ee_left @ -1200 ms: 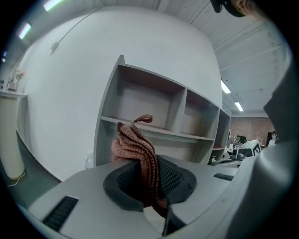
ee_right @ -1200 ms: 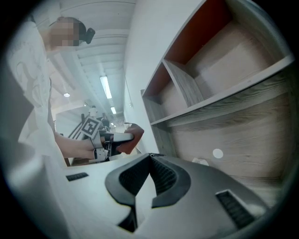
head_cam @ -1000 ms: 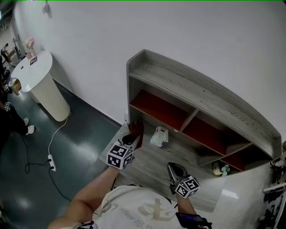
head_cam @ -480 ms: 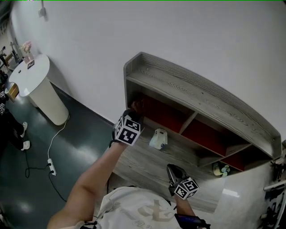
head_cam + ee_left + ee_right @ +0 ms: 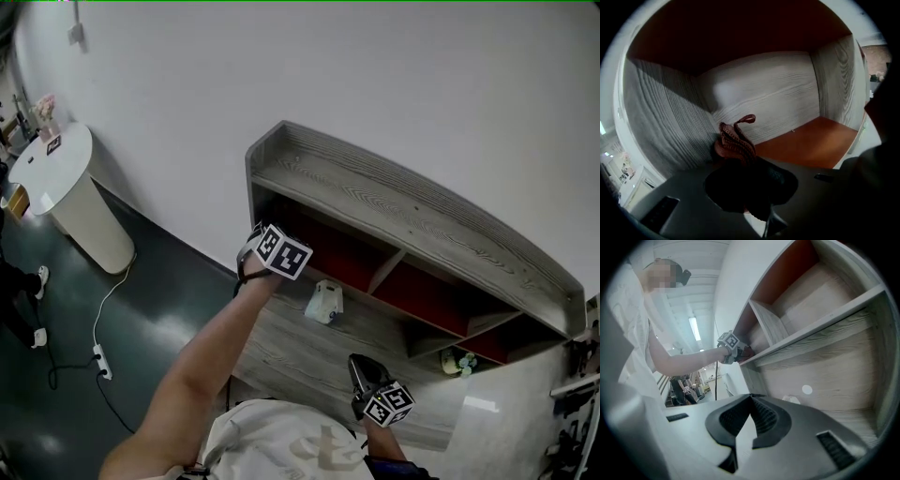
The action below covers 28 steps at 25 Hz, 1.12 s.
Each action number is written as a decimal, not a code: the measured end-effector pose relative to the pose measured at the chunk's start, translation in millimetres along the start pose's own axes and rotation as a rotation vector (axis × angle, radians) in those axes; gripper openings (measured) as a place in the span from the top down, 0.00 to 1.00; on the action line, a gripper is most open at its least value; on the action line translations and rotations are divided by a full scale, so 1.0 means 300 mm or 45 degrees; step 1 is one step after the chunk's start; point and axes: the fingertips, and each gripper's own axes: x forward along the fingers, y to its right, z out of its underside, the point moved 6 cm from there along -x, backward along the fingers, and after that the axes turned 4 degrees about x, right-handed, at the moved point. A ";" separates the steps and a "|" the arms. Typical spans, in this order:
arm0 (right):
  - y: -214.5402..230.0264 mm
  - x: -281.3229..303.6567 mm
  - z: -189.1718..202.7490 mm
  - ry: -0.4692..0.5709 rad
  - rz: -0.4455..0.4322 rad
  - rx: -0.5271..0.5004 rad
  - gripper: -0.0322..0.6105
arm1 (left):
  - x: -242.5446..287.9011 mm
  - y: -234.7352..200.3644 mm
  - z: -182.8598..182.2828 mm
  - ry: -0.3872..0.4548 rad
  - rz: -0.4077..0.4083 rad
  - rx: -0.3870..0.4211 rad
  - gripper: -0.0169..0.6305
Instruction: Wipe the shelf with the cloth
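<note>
A reddish-brown cloth (image 5: 735, 140) is gripped in the closed jaws of the left gripper (image 5: 743, 161), which is held out on a stretched arm (image 5: 202, 361) into the leftmost compartment (image 5: 323, 248) of a grey wood-grain shelf (image 5: 412, 220). The bunched cloth is pushed out ahead of the jaws, close to the corner where the compartment's grey side wall (image 5: 661, 122) is met by another grey panel, with an orange-red panel (image 5: 806, 145) just beside it. Whether the cloth is pressed against the wood cannot be told. From the right gripper view, the left gripper's marker cube (image 5: 730, 345) is seen at the mouth of the compartment, with a trace of red cloth just beyond it.

The right gripper (image 5: 750, 401) is held low and well apart from the left one, near the front of the shelf's lower board (image 5: 300, 352). Its jaws are brought together at the tips, and nothing is held between them.

A small white object (image 5: 323, 302) is seen on the lower board below the left compartment. A white pedestal table (image 5: 70, 178) is stood against the wall at the far left, and a power strip (image 5: 97, 354) is laid on the dark floor (image 5: 159, 309).
</note>
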 end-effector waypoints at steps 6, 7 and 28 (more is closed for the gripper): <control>0.005 -0.007 -0.006 -0.002 0.014 -0.005 0.94 | 0.045 -0.009 0.004 -0.025 0.007 -0.079 0.87; 0.006 -0.008 -0.008 -0.002 0.015 -0.006 0.94 | 0.050 -0.011 0.004 -0.027 0.017 -0.102 0.87; -0.001 -0.047 0.033 -0.015 0.054 0.010 0.94 | 0.046 0.213 -0.113 0.038 0.459 -0.120 0.88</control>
